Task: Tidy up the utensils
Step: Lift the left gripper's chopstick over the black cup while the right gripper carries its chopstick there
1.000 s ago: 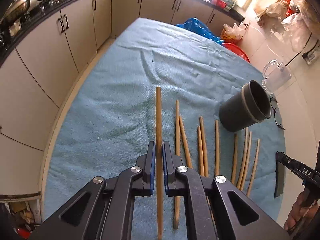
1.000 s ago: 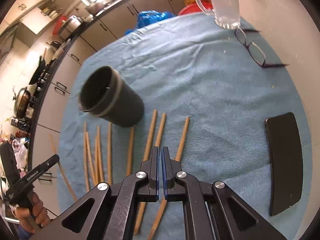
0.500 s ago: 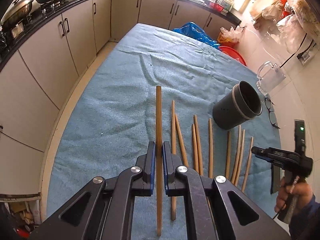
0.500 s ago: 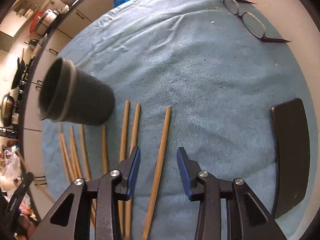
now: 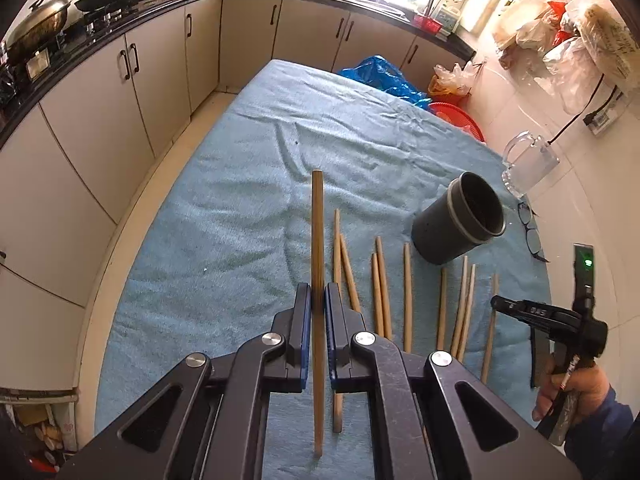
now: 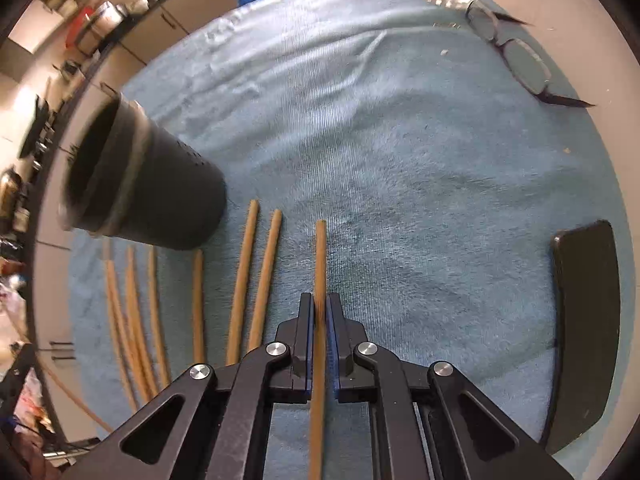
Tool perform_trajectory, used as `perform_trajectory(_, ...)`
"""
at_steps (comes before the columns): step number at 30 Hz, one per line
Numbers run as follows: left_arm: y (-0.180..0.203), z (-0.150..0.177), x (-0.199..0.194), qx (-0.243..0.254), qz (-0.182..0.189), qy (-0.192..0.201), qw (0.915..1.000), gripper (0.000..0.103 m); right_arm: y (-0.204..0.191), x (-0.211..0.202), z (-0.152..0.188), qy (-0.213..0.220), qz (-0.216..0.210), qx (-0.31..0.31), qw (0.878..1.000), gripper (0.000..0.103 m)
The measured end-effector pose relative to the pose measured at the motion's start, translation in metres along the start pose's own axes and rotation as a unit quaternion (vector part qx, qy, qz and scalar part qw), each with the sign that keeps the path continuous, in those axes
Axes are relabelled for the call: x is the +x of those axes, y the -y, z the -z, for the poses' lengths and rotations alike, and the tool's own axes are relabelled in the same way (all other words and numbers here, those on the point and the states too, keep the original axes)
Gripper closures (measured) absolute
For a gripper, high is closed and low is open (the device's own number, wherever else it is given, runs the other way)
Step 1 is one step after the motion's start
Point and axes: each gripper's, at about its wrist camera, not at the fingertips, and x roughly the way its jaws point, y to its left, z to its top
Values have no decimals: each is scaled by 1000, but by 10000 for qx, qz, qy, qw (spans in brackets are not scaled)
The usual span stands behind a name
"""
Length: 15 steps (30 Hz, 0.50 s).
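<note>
Several wooden chopsticks (image 5: 407,296) lie side by side on a blue towel (image 5: 240,216). My left gripper (image 5: 318,300) is shut on one chopstick (image 5: 317,232), held above the towel and pointing away from me. A dark grey holder cup (image 5: 460,220) stands to the right of it, mouth up. In the right wrist view my right gripper (image 6: 319,312) is shut on the rightmost chopstick (image 6: 320,256), down at the towel (image 6: 400,160). The cup (image 6: 144,192) stands at its upper left, with more chopsticks (image 6: 242,284) beside it.
A black phone (image 6: 586,328) lies at the towel's right edge. Spectacles (image 6: 516,60) and a clear glass mug (image 5: 528,164) sit at the far right. Kitchen cabinets (image 5: 120,92) run along the left and back. A hand (image 5: 572,392) holds the right gripper.
My right gripper opened, sank over the rightmost chopstick and shut on it. My left gripper rose a little with its chopstick still held.
</note>
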Motion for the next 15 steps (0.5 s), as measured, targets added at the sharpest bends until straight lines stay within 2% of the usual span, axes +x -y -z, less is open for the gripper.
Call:
perform_trajectory(6, 13, -3, -19, 171, 122, 168, 9996, 97, -8, -59, 20, 788, -559, -215, 9951, 97)
perform_trajectory(15, 29, -6, -42, 407, 253, 398, 9981, 97, -25, -122, 52, 1801, -575, -704, 9794, 97)
